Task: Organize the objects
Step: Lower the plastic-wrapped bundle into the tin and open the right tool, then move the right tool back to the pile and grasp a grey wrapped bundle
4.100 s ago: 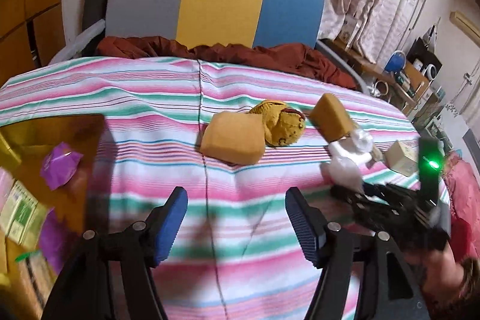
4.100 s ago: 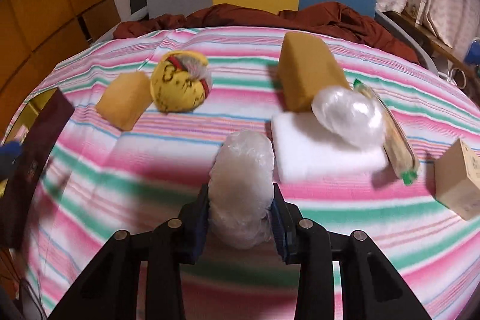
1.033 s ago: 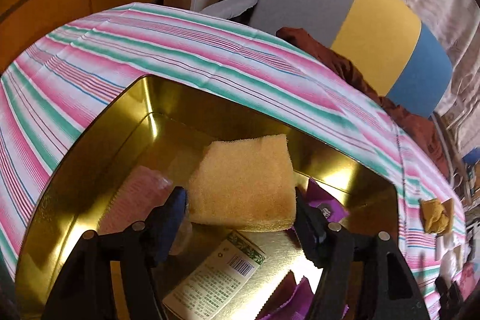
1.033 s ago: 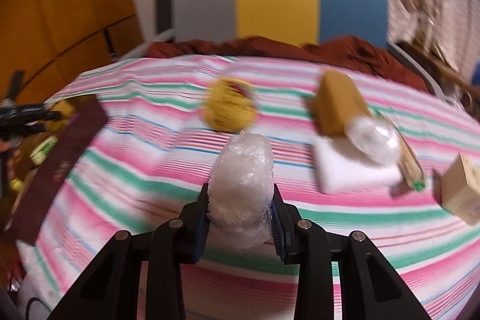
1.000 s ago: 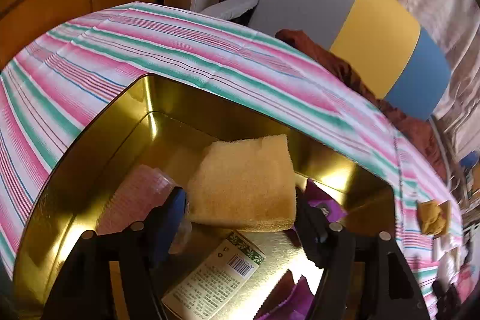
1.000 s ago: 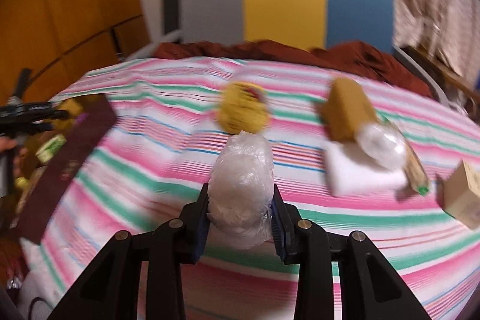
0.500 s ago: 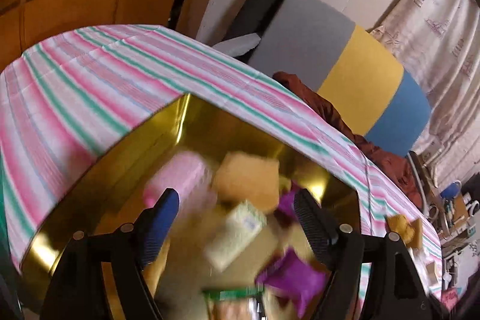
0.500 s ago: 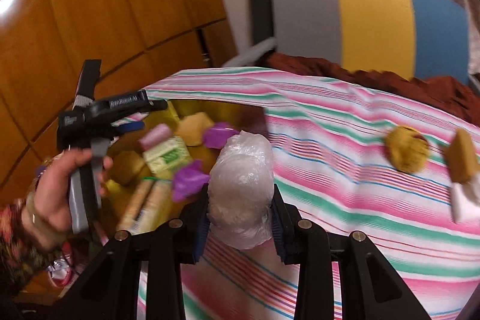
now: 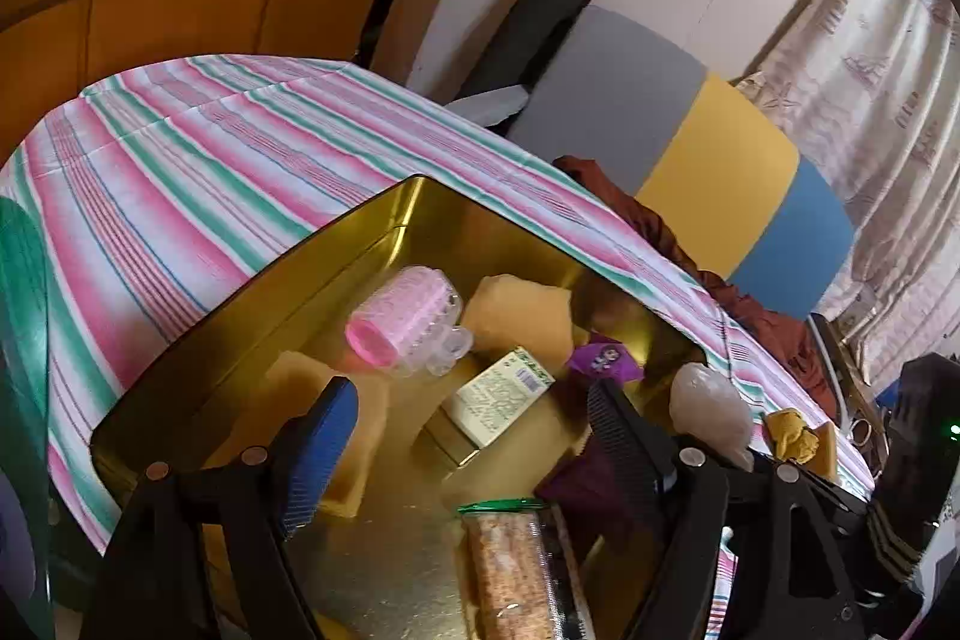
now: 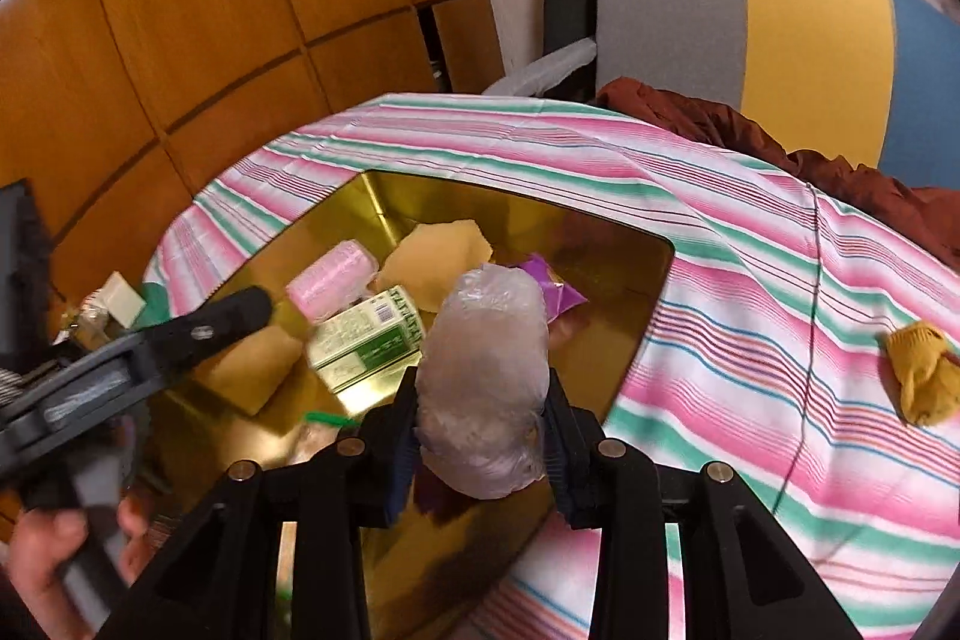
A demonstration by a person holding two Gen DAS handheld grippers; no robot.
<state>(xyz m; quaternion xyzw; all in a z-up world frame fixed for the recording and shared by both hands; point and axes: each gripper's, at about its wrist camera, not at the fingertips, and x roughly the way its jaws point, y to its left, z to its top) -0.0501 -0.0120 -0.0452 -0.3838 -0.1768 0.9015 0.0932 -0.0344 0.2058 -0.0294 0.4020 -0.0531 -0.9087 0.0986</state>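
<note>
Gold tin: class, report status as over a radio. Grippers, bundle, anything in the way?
Left gripper open, empty over gold tin. Right gripper opening, plastic bundle between its jaws above the tin. Green box and purple packet lie below.

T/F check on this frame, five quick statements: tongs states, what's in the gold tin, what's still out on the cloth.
1. The right tongs grip a clear plastic bundle. True; they are starting to open.
2. The left tongs hold a sponge. False: open, nothing between them.
3. The pink roller lies inside the gold tin. True.
4. The gold tin is empty. False: it holds several items, including a green-and-white box.
5. A yellow knitted item lies on the striped cloth. True.
</note>
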